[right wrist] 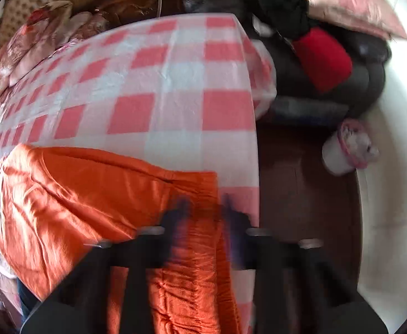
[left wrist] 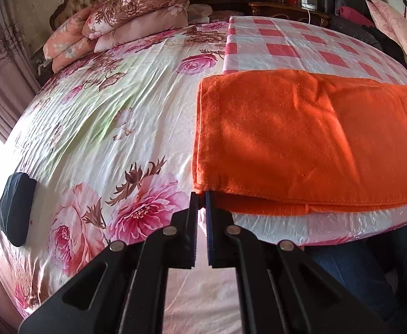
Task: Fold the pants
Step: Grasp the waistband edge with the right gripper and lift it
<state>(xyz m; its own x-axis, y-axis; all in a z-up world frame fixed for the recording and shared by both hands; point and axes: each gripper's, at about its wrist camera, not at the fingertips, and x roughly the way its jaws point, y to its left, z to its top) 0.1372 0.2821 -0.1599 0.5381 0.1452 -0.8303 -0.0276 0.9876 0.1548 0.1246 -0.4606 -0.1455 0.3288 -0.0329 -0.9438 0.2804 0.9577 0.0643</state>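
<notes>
The orange pants (left wrist: 309,139) lie folded in layers on the bed, partly on a red-and-white checked cloth (left wrist: 287,41). My left gripper (left wrist: 202,194) is at the near left corner of the pants, its jaws almost closed with a thin gap, tips touching the corner edge. In the right wrist view the pants (right wrist: 78,203) spread left and under my right gripper (right wrist: 203,206), which is blurred by motion; its jaws stand apart over the right end of the pants near the checked cloth's (right wrist: 175,97) edge.
A floral bedsheet (left wrist: 106,139) covers the bed, with stacked pillows (left wrist: 125,19) at the headboard. A dark object (left wrist: 15,208) lies at the bed's left. Dark and red clothes (right wrist: 323,55) pile right of the bed beside a brown floor (right wrist: 300,194).
</notes>
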